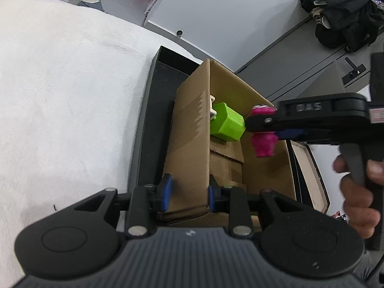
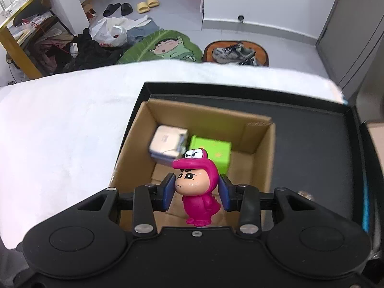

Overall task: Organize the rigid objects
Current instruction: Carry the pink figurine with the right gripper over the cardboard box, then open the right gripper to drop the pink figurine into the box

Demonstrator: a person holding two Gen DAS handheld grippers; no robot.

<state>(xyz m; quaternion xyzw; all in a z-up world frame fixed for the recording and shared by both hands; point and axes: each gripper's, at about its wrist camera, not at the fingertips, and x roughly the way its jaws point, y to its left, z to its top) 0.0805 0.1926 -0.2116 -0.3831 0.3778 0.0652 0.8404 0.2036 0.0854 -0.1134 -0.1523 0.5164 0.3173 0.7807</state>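
An open cardboard box (image 2: 261, 148) stands inside a black tray (image 2: 312, 148) on a white cloth. My left gripper (image 1: 189, 192) is shut on the box's near wall (image 1: 189, 148), one blue pad on each side. My right gripper (image 2: 196, 192) is shut on a pink cartoon figurine (image 2: 199, 187), holding it by the head above the box's opening. From the left wrist view the figurine (image 1: 262, 144) hangs over the box's right part. A green block (image 2: 212, 153) and a white boxy object (image 2: 166, 144) lie at the box's far end.
The white cloth (image 1: 60, 96) covers the surface left of the tray. A second flat box (image 1: 312, 168) lies right of the tray. A person's hand (image 1: 357, 192) grips the right tool's handle. Slippers, bags and clothes litter the floor beyond.
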